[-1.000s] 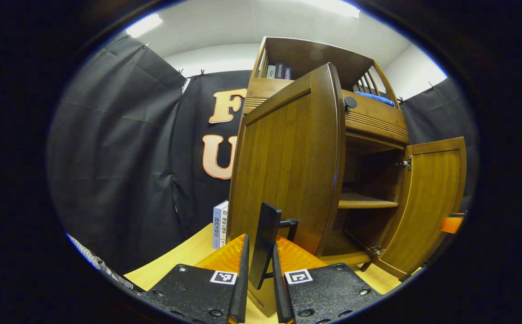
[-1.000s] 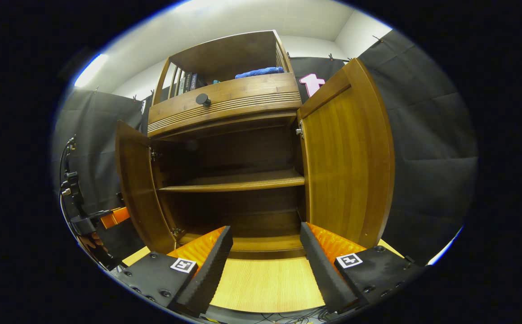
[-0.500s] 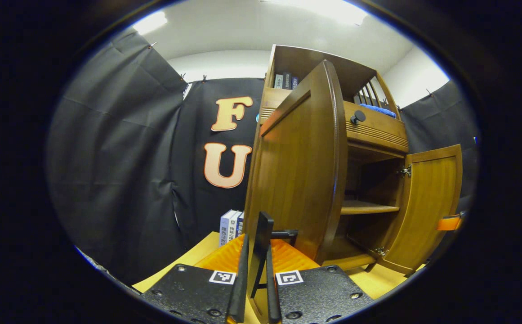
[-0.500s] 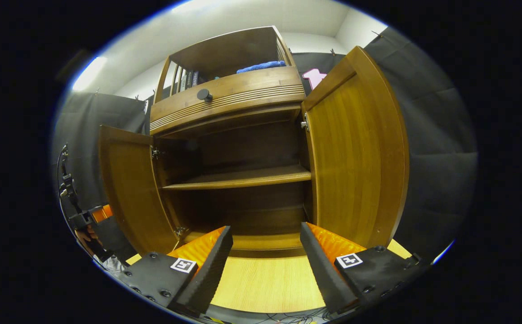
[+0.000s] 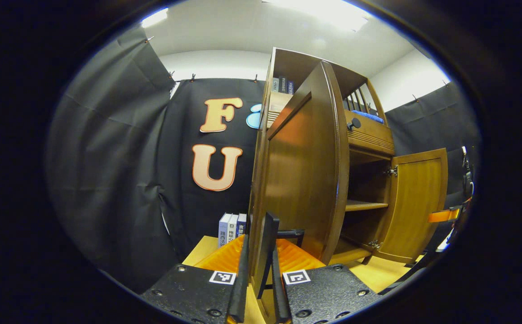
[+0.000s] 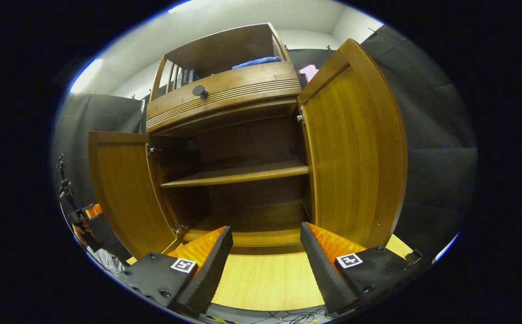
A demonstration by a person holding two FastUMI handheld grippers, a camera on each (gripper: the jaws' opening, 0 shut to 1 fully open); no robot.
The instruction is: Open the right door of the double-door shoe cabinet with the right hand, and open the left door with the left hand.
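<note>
Shoe cabinet stands on the table, straight ahead of the right hand-held gripper, both doors swung wide. Left door rises just ahead of the left hand-held gripper, which is clenched on the door's black handle. The right hand-held gripper is released, and the right door stands beside its right finger.

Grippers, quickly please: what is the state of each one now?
Left gripper: closed on the handle of the left door.
Right gripper: open, holding nothing, in front of the cabinet.
</note>
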